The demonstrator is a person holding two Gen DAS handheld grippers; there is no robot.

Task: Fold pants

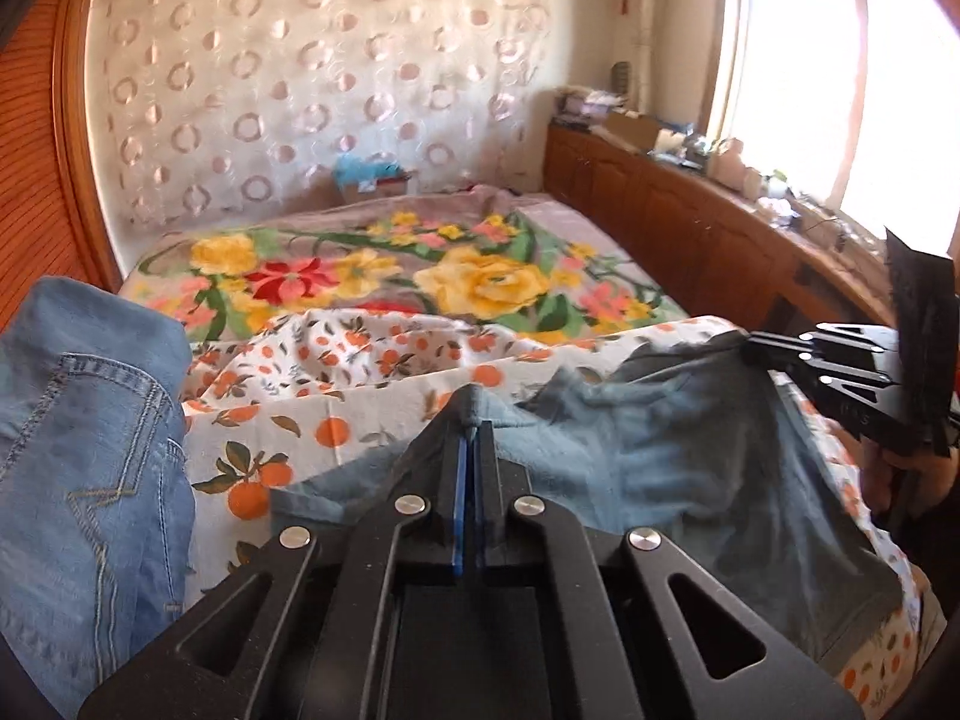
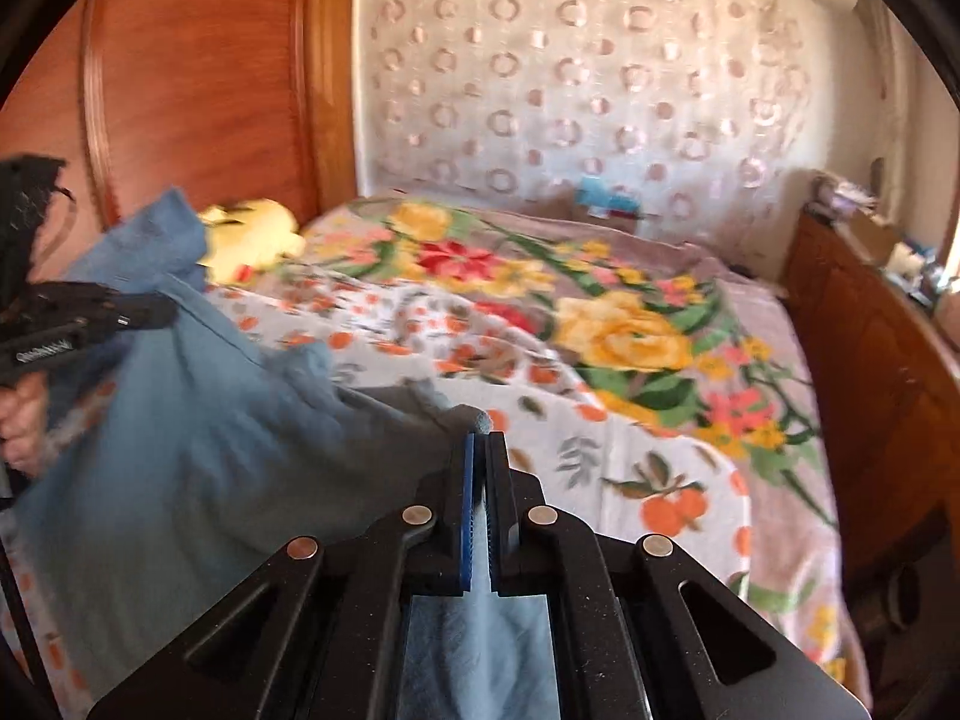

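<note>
Both sets of jaws are clamped on cloth: the left gripper [image 1: 474, 429] pinches a small peak of the blue-grey pants [image 1: 690, 456] at its tips, and the right gripper [image 2: 480, 438] bites another edge of the same pants, with pale blue fabric showing through the gap behind its pads. The pants hang stretched between the two grippers, lifted off the bed [image 2: 774, 546] near its front edge, above the orange-print sheet [image 1: 336, 396]; the picture is blurred, so which edge is waistband and which is hem cannot be told. To fold well from here, I would keep the span taut enough that the cloth hangs flat, hold both grippers level with each other so the fold line comes out straight, and lower the hanging part onto the sheet before bringing the held edge over to meet the opposite one. The bites look shallow, right at the fingertips, so a hard tug could slip the fabric out; slow, even motion seems wiser. A pair of denim jeans [image 1: 90, 438] lies heaped at the bed's front left corner, close to the left gripper, and the fold should land clear of it. The flowered blanket [image 1: 480, 282] covers the far part of the bed, well apart.
</note>
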